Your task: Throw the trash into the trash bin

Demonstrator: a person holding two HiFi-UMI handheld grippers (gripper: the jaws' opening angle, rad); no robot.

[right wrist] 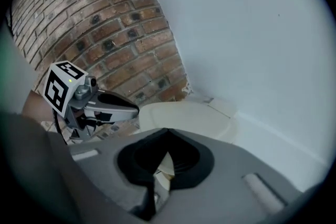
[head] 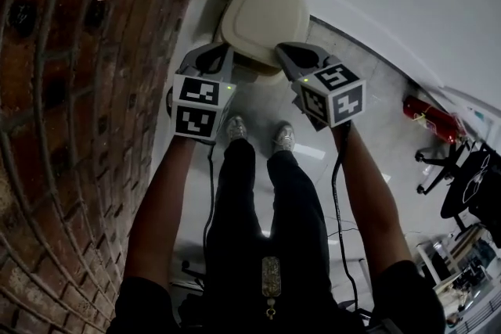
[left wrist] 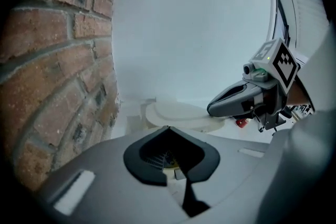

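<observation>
A cream trash bin (head: 262,16) with its lid down stands on the floor in the corner between the brick wall and the white wall. It also shows in the left gripper view as the bin (left wrist: 178,113) and in the right gripper view as the bin (right wrist: 184,115). My left gripper (head: 225,52) hovers over the bin's near left edge, jaws shut. My right gripper (head: 282,51) hangs over its near right edge, also shut. A small pale patch shows behind each gripper's tips; I cannot tell if it is trash or the lid beyond. No trash is plainly visible.
The curved brick wall (head: 70,90) crowds the left side. The person's legs and shoes (head: 235,127) stand just short of the bin. A red fire extinguisher (head: 430,119) lies along the white wall at right, with an office chair (head: 462,176) beyond it.
</observation>
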